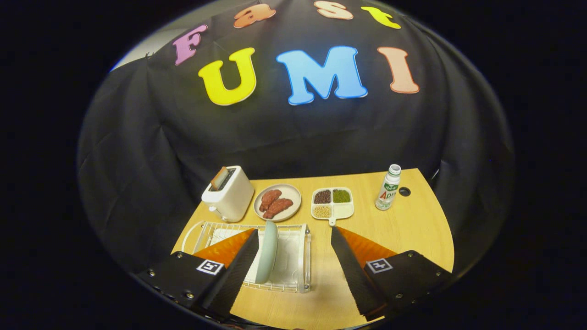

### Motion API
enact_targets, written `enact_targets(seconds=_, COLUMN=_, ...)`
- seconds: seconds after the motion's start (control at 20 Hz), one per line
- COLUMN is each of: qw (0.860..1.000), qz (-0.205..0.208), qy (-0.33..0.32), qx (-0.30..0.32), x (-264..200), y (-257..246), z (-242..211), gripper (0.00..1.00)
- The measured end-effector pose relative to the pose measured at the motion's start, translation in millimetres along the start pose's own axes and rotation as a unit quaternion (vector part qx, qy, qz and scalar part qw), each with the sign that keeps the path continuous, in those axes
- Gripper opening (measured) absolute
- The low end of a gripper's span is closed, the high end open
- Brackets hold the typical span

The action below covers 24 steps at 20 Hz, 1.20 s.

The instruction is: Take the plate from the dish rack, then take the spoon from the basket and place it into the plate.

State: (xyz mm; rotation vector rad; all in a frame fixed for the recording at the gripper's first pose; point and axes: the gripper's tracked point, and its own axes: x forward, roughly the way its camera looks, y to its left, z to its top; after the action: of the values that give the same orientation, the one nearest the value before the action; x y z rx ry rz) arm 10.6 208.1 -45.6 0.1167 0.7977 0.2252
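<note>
Hand-held gripper [293, 250] wide open, holding nothing. Pale green round plate [267, 251] stands on edge in white wire dish rack [300, 256], between our fingers, nearer left one. We judge it rigid, glazed, slippery, breakable: we'd pinch upper rim, lift straight.

Gripper [293, 238] fingers spread wide above table [412, 229]. Pale green plate [267, 251] upright on edge in wire dish rack [302, 266], between fingers, beside left one. Beyond: toaster [228, 192], meat plate [277, 202], divided tray [333, 203], bottle [389, 188].
</note>
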Motion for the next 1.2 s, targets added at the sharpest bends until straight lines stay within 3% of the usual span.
enact_targets(seconds=0.3, qw=0.997, qz=-0.017, qy=0.071, qx=-0.006, x=26, y=16, z=-27, gripper=0.97)
enact_targets(seconds=0.75, qw=0.992, qz=-0.042, qy=0.122, qx=-0.003, x=72, y=40, z=-62, gripper=0.97)
enact_targets(seconds=0.9, qw=0.989, qz=-0.078, qy=0.127, qx=-0.004, x=90, y=33, z=-67, gripper=0.85)
enact_targets(seconds=1.0, qw=0.986, qz=-0.101, qy=0.134, qx=-0.003, x=102, y=31, z=-75, gripper=0.68)
enact_targets(seconds=1.15, qw=0.984, qz=-0.130, qy=0.126, qx=-0.007, x=114, y=34, z=-79, gripper=0.23)
enact_targets(seconds=1.2, qw=0.980, qz=-0.152, qy=0.123, qx=-0.029, x=115, y=29, z=-81, gripper=0.21)
